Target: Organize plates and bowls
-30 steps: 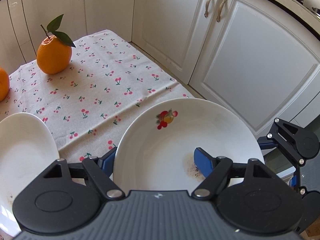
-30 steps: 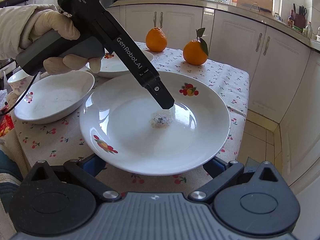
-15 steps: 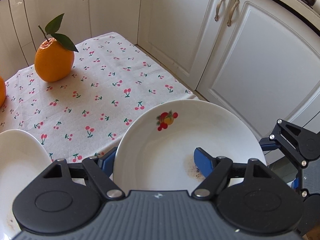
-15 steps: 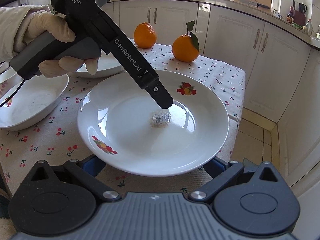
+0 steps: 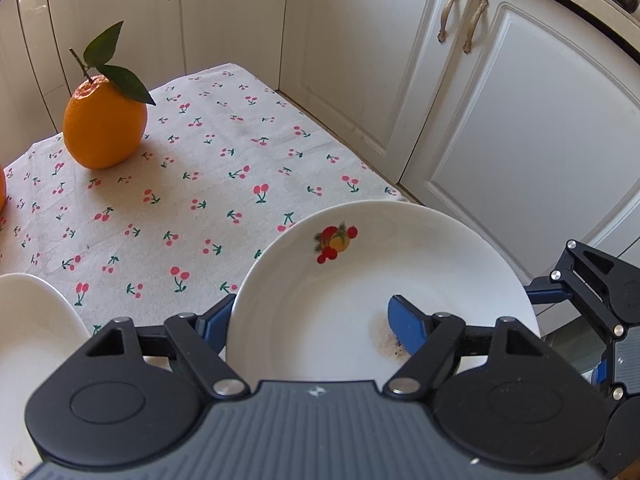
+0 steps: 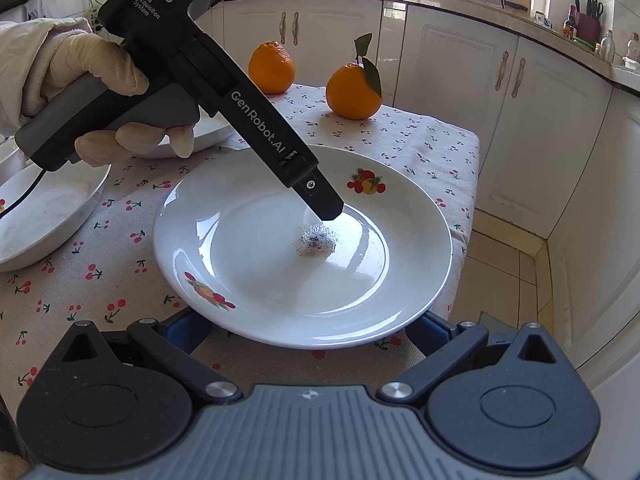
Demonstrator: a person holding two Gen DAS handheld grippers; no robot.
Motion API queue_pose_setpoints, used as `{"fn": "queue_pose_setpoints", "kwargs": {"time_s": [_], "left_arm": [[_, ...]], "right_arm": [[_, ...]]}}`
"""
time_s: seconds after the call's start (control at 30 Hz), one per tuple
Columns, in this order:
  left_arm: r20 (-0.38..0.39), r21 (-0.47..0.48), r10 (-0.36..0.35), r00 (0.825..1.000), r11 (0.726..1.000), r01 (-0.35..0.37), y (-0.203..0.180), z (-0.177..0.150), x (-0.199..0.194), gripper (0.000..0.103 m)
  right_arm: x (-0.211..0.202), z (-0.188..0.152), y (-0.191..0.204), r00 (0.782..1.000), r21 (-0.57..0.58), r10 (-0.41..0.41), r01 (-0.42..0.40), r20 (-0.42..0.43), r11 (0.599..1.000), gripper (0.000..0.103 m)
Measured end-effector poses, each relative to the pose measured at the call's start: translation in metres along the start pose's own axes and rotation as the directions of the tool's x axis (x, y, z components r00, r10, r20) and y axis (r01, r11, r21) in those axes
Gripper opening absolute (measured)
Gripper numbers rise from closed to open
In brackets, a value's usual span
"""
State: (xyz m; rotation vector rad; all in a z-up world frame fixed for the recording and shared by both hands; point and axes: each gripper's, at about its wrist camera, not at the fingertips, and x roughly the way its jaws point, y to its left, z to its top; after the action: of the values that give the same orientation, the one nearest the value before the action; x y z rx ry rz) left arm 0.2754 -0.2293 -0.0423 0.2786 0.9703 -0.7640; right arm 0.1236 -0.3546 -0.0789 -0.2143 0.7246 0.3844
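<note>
A white plate with fruit prints (image 6: pixel 256 256) (image 5: pixel 320 304) lies near the right edge of the cherry-print tablecloth (image 5: pixel 168 200), a dirty patch (image 6: pixel 316 242) at its middle. My left gripper (image 5: pixel 316 320) straddles the plate's rim: one blue finger (image 5: pixel 404 328) is over the inside, the other (image 5: pixel 216 320) is outside and below. The jaws look wide apart. My right gripper (image 6: pixel 308 332) is open, its fingers under the plate's near rim. A white bowl (image 6: pixel 44 216) (image 5: pixel 28 344) sits to the left.
Two oranges (image 6: pixel 272 66) (image 6: pixel 353 90) stand at the table's far end, one with a leaf (image 5: pixel 104 132). Another white dish (image 6: pixel 204 132) lies behind the left hand. White cabinets (image 5: pixel 500 120) and a tiled floor (image 6: pixel 508 264) lie to the right of the table's edge.
Both cameras have shifted over the table; the bowl has slid further to the left in both views. The plate keeps its place between both grippers' fingers.
</note>
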Motion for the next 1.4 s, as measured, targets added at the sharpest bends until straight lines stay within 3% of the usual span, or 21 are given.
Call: {"fn": "queue_pose_setpoints", "kwargs": {"time_s": [0.37,0.5,0.87,1.07,1.3,1.4], "left_arm": [[0.07,0.008,0.035,0.997,0.999,-0.036,-0.005,-0.006,-0.037,0.08],[0.111,-0.011,0.052,0.992,0.999,-0.051,-0.006,-0.016,-0.063,0.08],[0.21,-0.059,0.109,0.971,0.993,-0.099,-0.014,-0.06,-0.152,0.081],[0.271,-0.102,0.2,0.942,0.979,-0.178,-0.014,-0.107,-0.196,0.086],[0.301,-0.166,0.369,0.879,0.928,-0.333,-0.016,-0.183,-0.22,0.097],[0.296,-0.209,0.393,0.871,0.916,-0.342,-0.015,-0.21,-0.224,0.101]], "right_arm": [[-0.03,-0.001,0.007,0.999,0.033,-0.022,0.022,0.024,0.999,0.103],[-0.049,0.0,0.021,0.998,0.013,-0.041,0.041,0.048,0.999,0.103],[-0.075,0.026,0.068,0.987,0.0,0.002,-0.002,0.162,1.0,0.103],[-0.075,0.037,0.093,0.984,0.002,0.026,-0.026,0.176,1.0,0.103],[-0.069,0.039,0.121,0.984,-0.006,0.065,-0.065,0.168,0.998,0.103],[-0.067,0.039,0.128,0.984,-0.007,0.078,-0.078,0.158,0.997,0.103]]}}
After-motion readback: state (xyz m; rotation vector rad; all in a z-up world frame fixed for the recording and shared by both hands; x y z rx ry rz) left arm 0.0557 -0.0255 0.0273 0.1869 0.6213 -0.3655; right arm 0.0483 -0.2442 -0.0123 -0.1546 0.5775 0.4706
